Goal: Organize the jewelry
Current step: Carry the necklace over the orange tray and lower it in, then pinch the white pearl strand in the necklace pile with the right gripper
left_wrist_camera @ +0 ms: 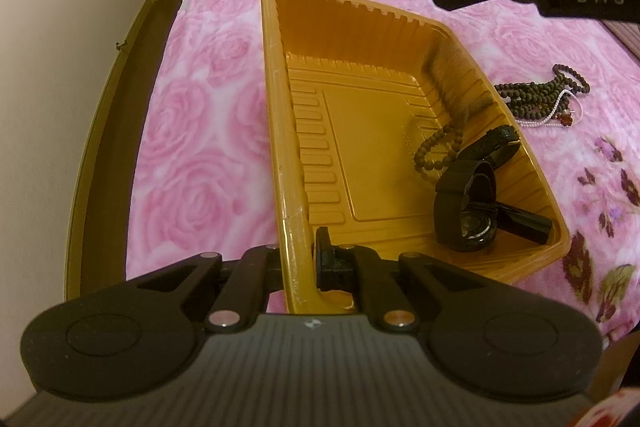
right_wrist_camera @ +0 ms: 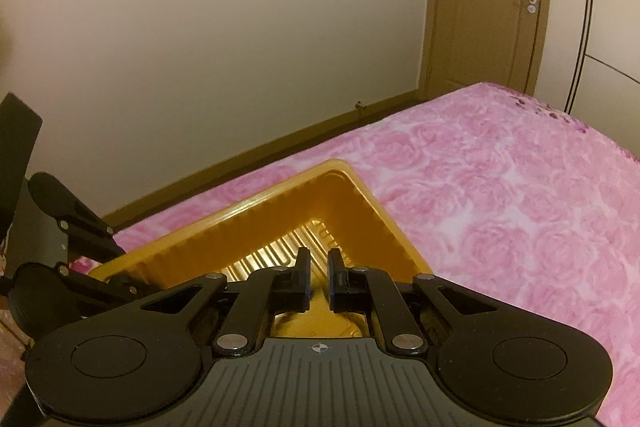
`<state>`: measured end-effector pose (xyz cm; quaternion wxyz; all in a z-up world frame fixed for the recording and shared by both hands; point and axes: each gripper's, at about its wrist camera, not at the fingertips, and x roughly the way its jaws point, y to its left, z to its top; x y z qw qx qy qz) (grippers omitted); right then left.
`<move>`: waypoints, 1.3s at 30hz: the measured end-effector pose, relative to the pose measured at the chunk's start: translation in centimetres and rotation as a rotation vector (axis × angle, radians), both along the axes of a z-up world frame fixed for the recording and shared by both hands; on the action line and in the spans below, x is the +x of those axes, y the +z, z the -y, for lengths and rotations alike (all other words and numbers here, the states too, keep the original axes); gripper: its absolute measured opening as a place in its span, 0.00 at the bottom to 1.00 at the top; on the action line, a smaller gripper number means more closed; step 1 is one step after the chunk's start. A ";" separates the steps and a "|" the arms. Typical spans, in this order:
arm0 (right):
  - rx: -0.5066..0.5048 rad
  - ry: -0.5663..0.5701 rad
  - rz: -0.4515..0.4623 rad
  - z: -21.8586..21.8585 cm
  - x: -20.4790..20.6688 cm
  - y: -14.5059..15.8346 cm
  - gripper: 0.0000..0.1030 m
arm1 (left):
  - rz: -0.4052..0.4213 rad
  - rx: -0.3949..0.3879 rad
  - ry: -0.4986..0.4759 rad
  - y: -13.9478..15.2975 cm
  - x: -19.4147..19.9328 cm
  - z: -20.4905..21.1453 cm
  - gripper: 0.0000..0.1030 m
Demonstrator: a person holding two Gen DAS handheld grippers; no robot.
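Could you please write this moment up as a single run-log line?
left tongs: shut on tray rim | right tongs: open, empty, above tray | in tray: watch, bead bracelet | on bedspread: bead pile

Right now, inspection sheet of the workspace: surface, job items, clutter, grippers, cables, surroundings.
Surface: pink rose-print bed blanket.
Job's things: orange ribbed plastic tray on the blanket; inside it a black-strapped wristwatch and a small brown bead bracelet; a pile of dark bead necklaces with a white bead strand lies on the blanket beside the tray.
Clutter: nothing seen.
Grippers: left gripper shut on the tray's near rim; right gripper above the tray, jaws slightly apart, holding nothing.
Cables: nothing seen.
Surroundings: cream wall, brown wooden door, wall sockets.
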<state>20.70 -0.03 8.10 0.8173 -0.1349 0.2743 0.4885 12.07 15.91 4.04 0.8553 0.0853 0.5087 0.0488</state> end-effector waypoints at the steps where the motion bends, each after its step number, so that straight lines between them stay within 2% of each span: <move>1: 0.007 -0.012 -0.006 0.3 0.1 0.1 0.07 | 0.000 -0.001 0.000 0.0 0.0 0.0 0.04; 6: 0.054 -0.067 0.001 2.5 0.4 1.0 0.08 | -0.001 -0.001 0.000 0.0 0.0 0.0 0.04; 9: 0.087 -0.125 0.003 5.3 0.3 1.1 0.13 | 0.000 -0.001 0.000 0.0 0.0 0.0 0.04; 13: 0.112 -0.254 -0.030 10.4 0.5 -0.3 0.37 | -0.001 -0.002 0.000 0.0 0.0 0.0 0.04; 20: 0.069 -0.563 -0.111 19.8 1.2 -4.8 0.38 | 0.000 0.000 0.000 -0.1 -0.1 -0.1 0.04; 23: 0.040 -0.646 -0.148 22.4 1.1 -6.8 0.38 | -0.001 0.001 -0.001 -0.1 0.0 -0.1 0.04; 26: 0.019 -0.655 -0.166 23.2 0.8 -8.3 0.38 | -0.001 0.000 0.001 -0.1 0.0 -0.1 0.04; 32: -0.034 -0.597 -0.176 21.9 1.5 -11.2 0.37 | -0.002 0.001 0.002 0.0 -0.1 -0.1 0.04; 39: -0.098 -0.552 -0.168 19.6 2.4 -13.7 0.21 | -0.001 0.003 0.001 0.0 -0.1 -0.1 0.04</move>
